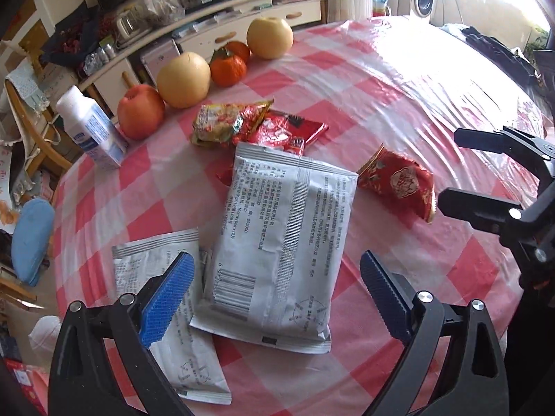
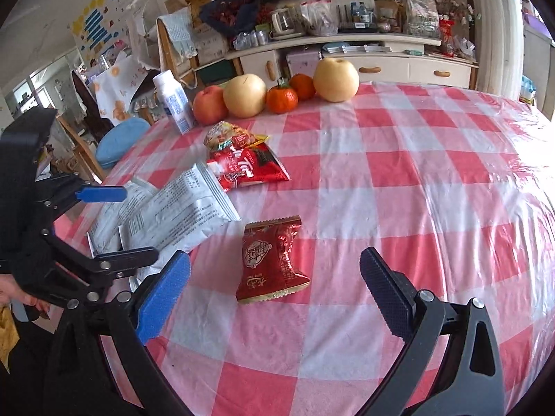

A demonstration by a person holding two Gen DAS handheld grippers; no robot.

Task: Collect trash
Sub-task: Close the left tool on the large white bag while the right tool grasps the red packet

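Empty wrappers lie on the red-and-white checked table (image 1: 381,79). A large silver-white pouch (image 1: 281,242) lies between the fingers of my open left gripper (image 1: 275,274), just above the table, with a second flatter silver pouch (image 1: 166,298) under its left finger. Beyond them lie a yellow-red snack wrapper (image 1: 225,123) and a red wrapper (image 1: 291,131). A small red candy wrapper (image 2: 272,261) lies between the fingers of my open right gripper (image 2: 275,277); it shows in the left wrist view too (image 1: 399,182). The right gripper (image 1: 485,187) appears at the right edge there, and the left gripper (image 2: 104,222) at the left edge of the right wrist view.
Along the table's far edge stand a white bottle (image 2: 173,102), a red apple (image 2: 210,104), two pale pears (image 2: 244,95), (image 2: 335,79) and two tangerines (image 2: 281,98). A wooden chair (image 2: 170,45), a blue cushion (image 2: 119,140) and a cluttered sideboard (image 2: 347,52) stand behind.
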